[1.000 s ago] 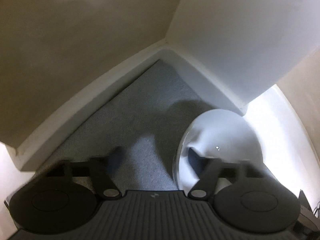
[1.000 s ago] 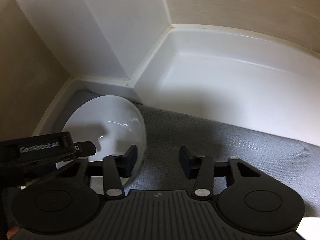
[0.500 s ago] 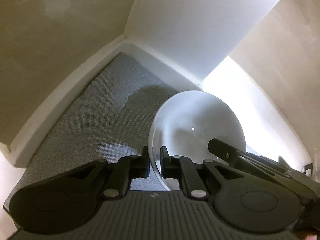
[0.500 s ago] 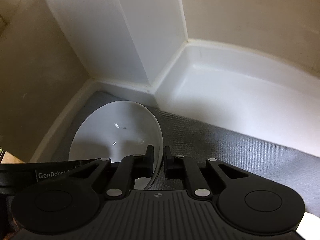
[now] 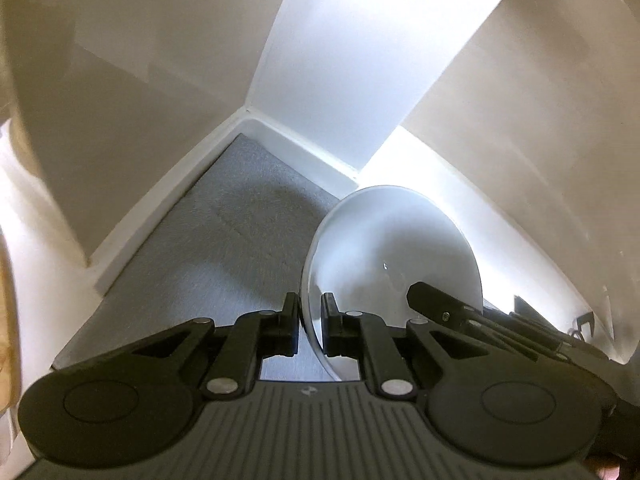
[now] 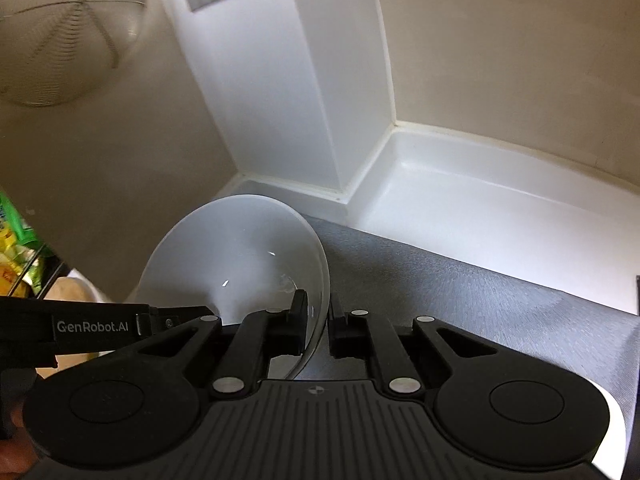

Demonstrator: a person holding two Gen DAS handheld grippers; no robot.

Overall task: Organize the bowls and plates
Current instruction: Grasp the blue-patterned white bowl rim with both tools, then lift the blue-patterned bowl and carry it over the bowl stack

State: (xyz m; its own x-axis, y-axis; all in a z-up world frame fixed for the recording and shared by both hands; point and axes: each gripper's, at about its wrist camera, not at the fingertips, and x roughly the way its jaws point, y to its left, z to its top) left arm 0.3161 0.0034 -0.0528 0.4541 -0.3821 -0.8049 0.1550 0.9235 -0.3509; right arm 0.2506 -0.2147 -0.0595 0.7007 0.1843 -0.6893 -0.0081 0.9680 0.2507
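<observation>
A white bowl (image 5: 394,256) is held by both tools at once, and the reason can be read from its shape: it is wide, smooth and glossy, so a single pinch on one edge would probably let it swing or slip. The left hand-held gripper (image 5: 310,330) is clamped on the bowl's rim, one pad outside the wall and one inside, and the right hand-held gripper (image 6: 319,330) is clamped in the same way on the rim at the opposite side, so that the bowl is carried between the two. In the left wrist view the right tool's fingers are seen reaching in at the bowl's far edge. The bowl appears to be clear of the grey mat (image 5: 224,240) below it, though actual clearance cannot be confirmed from these angles (no contact patch is visible). Behind the bowl a white divider (image 6: 280,100) rises from the corner, and beyond the bowl, past the mat's edge, a white tray-like surface (image 6: 480,208) is seen. A wire basket (image 6: 68,28) hangs above and well apart from the bowl, and coloured packets (image 6: 16,248) lie beside the bowl at the frame's edge. The step in hand is judged to be the carrying of the bowl toward wherever bowls are being gathered; an even lift on both sides would be called for, since unequal motion could twist the rim out of one pinch.
</observation>
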